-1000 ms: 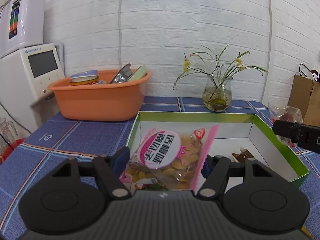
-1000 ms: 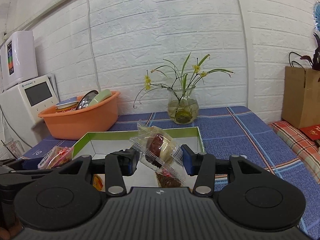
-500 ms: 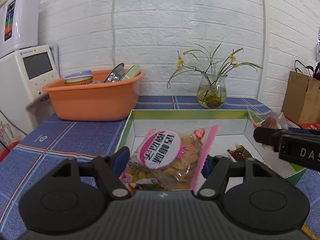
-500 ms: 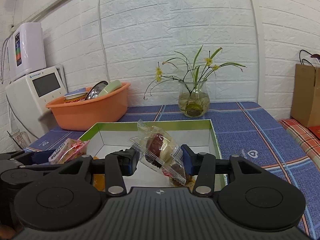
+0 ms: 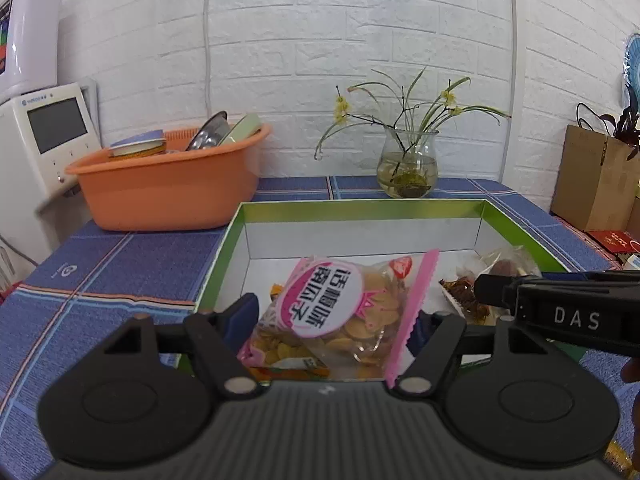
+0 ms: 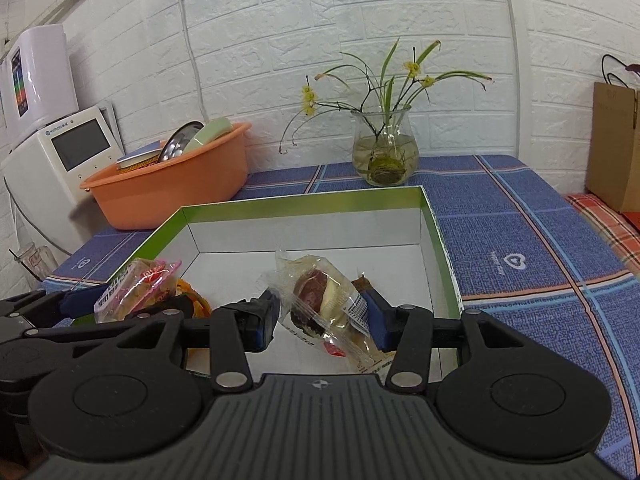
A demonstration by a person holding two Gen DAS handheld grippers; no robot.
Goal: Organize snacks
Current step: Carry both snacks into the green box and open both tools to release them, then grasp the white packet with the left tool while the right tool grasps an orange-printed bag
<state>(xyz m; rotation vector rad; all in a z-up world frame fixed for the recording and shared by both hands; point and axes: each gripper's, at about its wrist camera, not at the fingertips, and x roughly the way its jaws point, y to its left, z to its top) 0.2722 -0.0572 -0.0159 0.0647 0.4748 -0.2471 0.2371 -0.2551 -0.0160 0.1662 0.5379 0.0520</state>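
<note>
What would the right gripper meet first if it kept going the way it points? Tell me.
Probably the white floor of the green-rimmed box: the right gripper, jaws opening around the clear-wrapped snack, points down into it. Depth is unclear.

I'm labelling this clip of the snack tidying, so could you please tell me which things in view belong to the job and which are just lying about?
Part of the job:
- pink biscuit packet in the left claw, now opening
- clear pastry packet in the right claw, now opening
- green-rimmed box

Just lying about:
- orange basin
- flower vase
- white appliance
- brown paper bag
</note>
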